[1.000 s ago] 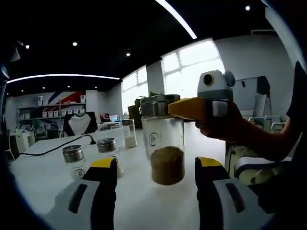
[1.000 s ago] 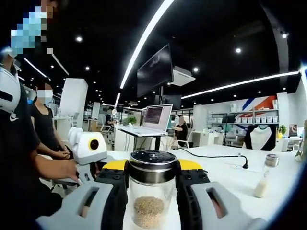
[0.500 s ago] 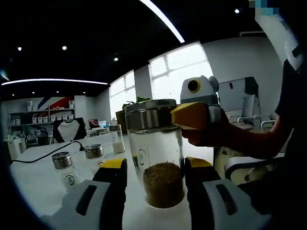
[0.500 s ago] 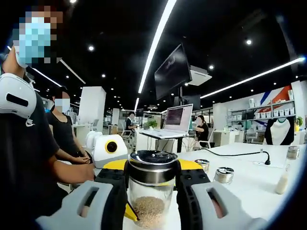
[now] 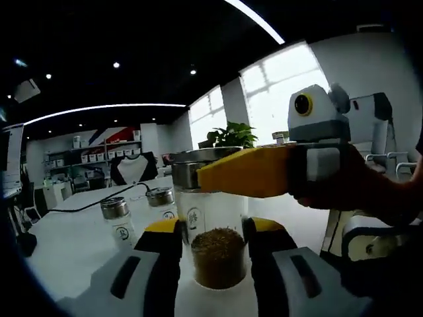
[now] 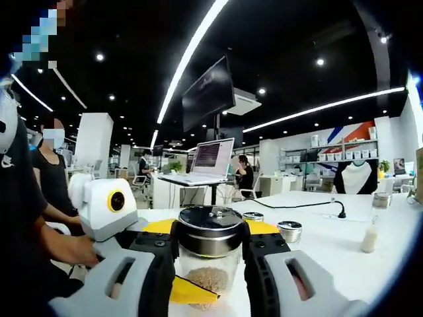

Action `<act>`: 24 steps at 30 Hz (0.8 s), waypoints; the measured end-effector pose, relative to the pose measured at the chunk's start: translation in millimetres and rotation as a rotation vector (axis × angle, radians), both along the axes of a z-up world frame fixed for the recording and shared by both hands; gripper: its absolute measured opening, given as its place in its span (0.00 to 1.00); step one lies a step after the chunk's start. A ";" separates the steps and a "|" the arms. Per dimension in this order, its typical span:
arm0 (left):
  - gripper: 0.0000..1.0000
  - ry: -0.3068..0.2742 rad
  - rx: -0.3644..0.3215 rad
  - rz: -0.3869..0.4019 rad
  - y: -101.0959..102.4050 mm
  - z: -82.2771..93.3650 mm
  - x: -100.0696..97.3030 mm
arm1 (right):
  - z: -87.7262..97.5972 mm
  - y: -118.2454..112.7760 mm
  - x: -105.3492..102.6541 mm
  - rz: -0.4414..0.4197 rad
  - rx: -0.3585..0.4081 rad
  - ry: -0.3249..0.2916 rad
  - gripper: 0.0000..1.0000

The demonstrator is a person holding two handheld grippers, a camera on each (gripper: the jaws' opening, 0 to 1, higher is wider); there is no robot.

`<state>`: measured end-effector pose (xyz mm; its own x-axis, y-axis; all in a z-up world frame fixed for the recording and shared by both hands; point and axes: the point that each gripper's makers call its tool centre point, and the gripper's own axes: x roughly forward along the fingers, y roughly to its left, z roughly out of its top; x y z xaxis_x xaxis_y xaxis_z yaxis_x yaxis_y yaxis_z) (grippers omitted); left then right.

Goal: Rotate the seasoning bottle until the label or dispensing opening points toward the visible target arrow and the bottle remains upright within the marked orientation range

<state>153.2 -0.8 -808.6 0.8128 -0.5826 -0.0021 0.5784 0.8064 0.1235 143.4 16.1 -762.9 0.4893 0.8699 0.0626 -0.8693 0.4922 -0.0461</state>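
Observation:
The seasoning bottle (image 5: 217, 257) is a clear glass jar with brown grains in its lower part and a steel lid (image 5: 188, 173). It stands upright on the white table (image 5: 69, 247). My left gripper (image 5: 213, 228) has its yellow-tipped jaws pressed against both sides of the glass body. The right gripper's yellow finger (image 5: 254, 172) reaches in from the right and clamps the lid. In the right gripper view, my right gripper (image 6: 210, 232) is shut around the lid (image 6: 210, 221), and the left gripper's fingertip (image 6: 188, 290) lies against the glass below.
Two small steel-capped shakers (image 5: 116, 219) (image 5: 161, 200) stand behind the bottle on the left. A thin bottle of white powder (image 6: 369, 236) stands far right. A black cable (image 6: 304, 205) crosses the table. A laptop (image 6: 213, 158) and people sit beyond.
My left gripper's jaws have narrowed from wide apart to touching the bottle's body. The right gripper has stayed shut on the lid. Both views have shifted with the hands.

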 end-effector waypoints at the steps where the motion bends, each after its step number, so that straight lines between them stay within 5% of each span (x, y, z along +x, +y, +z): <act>1: 0.41 0.002 0.001 0.007 0.2 -0.6 0.4 | -1.7 1.4 1.8 -0.029 0.002 0.002 0.39; 17: 0.41 -0.004 -0.010 0.027 -3.8 -2.2 -0.9 | -7.4 1.1 7.3 -0.164 0.032 0.017 0.41; 24: 0.41 -0.008 -0.043 -0.132 -15.0 1.7 -8.6 | -7.2 -5.7 3.5 -0.065 0.013 0.067 0.40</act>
<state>144.6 -15.8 -806.9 0.7289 -0.6839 0.0314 0.6790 0.7280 0.0950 146.9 10.4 -770.1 0.5482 0.8354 0.0393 -0.8363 0.5479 0.0180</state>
